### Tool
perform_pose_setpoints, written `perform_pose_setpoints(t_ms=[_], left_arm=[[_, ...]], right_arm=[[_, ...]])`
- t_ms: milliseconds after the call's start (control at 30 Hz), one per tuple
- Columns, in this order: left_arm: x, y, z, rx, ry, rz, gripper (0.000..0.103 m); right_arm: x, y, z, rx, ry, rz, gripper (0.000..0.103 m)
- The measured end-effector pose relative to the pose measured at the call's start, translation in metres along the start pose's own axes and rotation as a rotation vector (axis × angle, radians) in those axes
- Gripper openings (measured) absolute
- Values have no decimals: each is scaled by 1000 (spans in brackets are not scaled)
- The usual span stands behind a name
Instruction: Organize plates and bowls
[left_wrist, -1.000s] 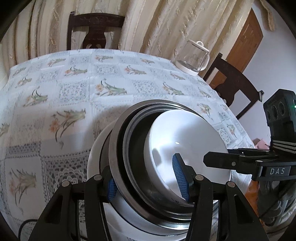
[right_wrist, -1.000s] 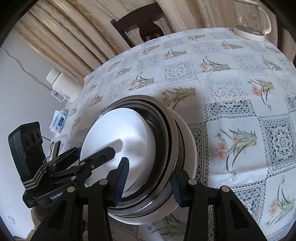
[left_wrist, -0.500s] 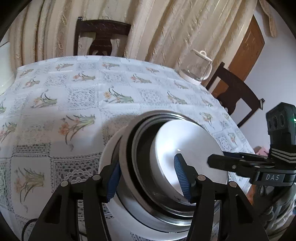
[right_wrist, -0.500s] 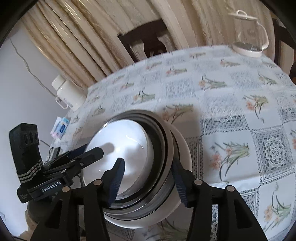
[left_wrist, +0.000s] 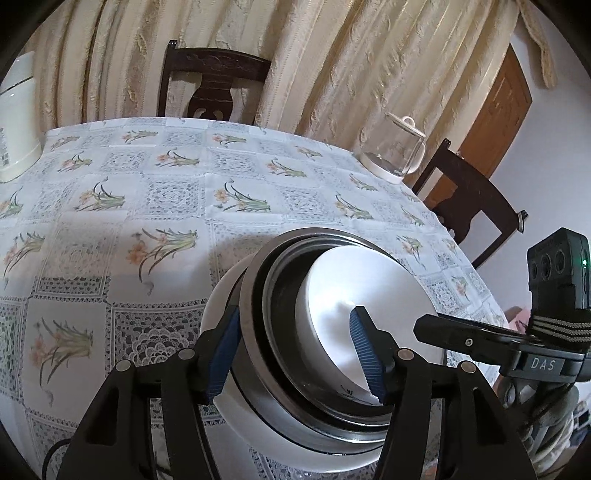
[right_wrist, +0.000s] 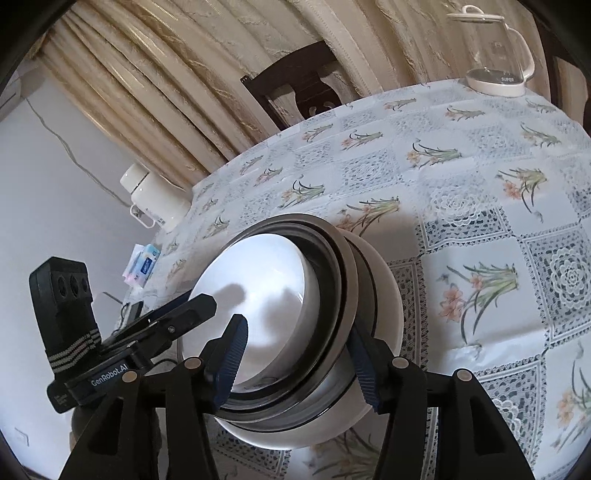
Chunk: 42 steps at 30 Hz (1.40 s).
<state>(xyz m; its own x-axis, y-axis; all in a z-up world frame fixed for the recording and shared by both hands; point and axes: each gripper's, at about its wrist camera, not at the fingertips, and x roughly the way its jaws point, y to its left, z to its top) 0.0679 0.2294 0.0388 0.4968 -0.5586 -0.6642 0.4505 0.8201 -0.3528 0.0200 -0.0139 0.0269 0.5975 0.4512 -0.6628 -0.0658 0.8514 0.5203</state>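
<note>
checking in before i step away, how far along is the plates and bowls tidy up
Done: the dishes are nested into one stack, a white ceramic bowl inside steel bowls, inside a larger white bowl. In hand: the left gripper and right gripper each straddle a side of the stack's rims. Left: setting it down; it appears tilted above the floral tablecloth.

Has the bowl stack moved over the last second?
Yes. The bowl stack has risen and drawn back from the glass kettle, held by both grippers.
</note>
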Motion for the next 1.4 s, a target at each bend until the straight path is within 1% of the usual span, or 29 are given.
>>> perform_pose_setpoints(t_ms=[133, 233, 300, 333, 367, 400, 433, 533, 567, 600, 700, 767, 900, 1033, 1167, 1267, 1400], left_arm=[[-1, -1, -2, 1, -3, 5, 60], [-2, -1, -4, -7, -1, -3, 63], [-2, 0, -5, -11, -2, -2, 66], [-2, 0, -6, -14, -5, 3, 67], [-4, 1, -8, -16, -13, 12, 72], [-6, 2, -9, -18, -29, 31, 77], [-10, 3, -10, -19, -53, 55, 78], [-19, 5, -12, -8, -115, 127, 82], [-23, 4, -14, 4, -141, 164, 86], [-25, 3, -15, 14, -157, 187, 89], [-29, -3, -19, 52, -193, 246, 93], [-29, -8, -22, 81, -205, 272, 94], [-30, -18, -28, 133, -226, 314, 94], [-36, -24, -35, 143, -250, 334, 97], [-41, -28, -39, 150, -272, 367, 98], [-45, -31, -42, 156, -283, 380, 98], [-49, -36, -46, 174, -300, 396, 99]], right_arm=[[-1, 0, -2, 3, -1, 7, 59], [-1, 0, -3, -4, -8, 4, 59], [-4, 4, -6, -35, -41, -45, 60], [-5, 5, -8, -54, -59, -72, 63], [-7, 7, -10, -72, -82, -98, 64], [-9, 8, -12, -81, -99, -110, 67], [-11, 8, -14, -84, -110, -112, 70], [-15, 7, -18, -84, -139, -113, 73], [-15, 7, -20, -88, -149, -120, 74], [-16, 8, -21, -93, -155, -125, 75], [-20, 11, -27, -114, -181, -137, 78], [-25, 14, -31, -133, -208, -149, 81], [-35, 20, -39, -171, -270, -179, 92], [-42, 26, -47, -215, -324, -226, 102], [-42, 29, -52, -233, -343, -279, 102], [-44, 29, -53, -228, -345, -283, 102], [-50, 28, -56, -218, -371, -290, 103]])
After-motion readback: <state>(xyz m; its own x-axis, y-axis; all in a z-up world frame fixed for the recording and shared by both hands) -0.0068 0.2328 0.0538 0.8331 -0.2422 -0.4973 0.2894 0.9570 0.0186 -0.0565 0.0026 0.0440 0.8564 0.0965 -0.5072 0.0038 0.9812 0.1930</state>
